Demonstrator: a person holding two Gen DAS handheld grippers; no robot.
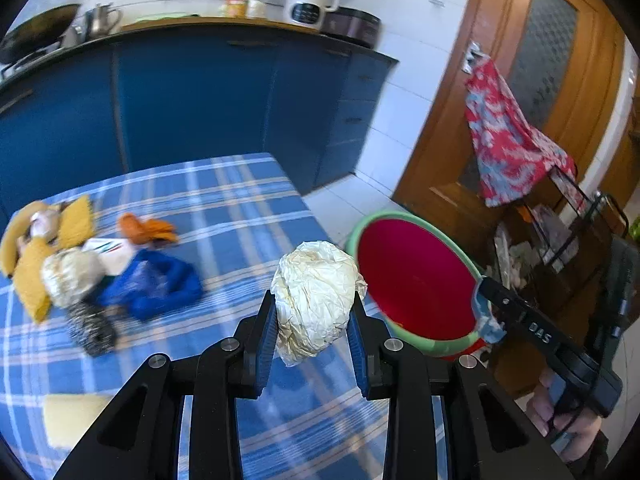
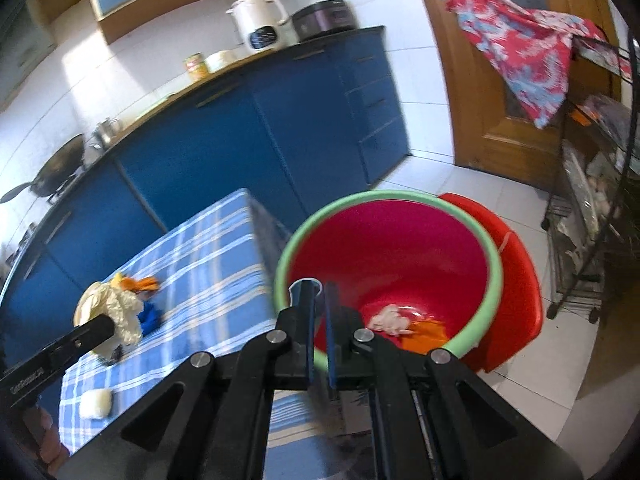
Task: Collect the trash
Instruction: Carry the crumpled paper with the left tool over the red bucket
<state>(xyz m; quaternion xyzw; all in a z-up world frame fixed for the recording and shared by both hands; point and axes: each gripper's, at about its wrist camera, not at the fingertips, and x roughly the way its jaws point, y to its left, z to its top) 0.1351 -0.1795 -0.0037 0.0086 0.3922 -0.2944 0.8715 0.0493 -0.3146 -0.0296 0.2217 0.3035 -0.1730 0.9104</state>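
One paper wad (image 1: 316, 296) between left fingers (image 1: 267, 334), seemingly pinched

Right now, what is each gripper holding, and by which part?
Left gripper: crumpled cream paper ball, jaws pressing its two sides. Right gripper: red bin, jaws pinching its green rim.

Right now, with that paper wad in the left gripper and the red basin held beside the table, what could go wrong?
1. The crumpled paper wad is pinched only at its sides by the left gripper; soft paper could slip out over the table before reaching the basin.
2. The right gripper clamps just the basin's green rim, so the basin may tilt or slip, spilling the scraps inside.
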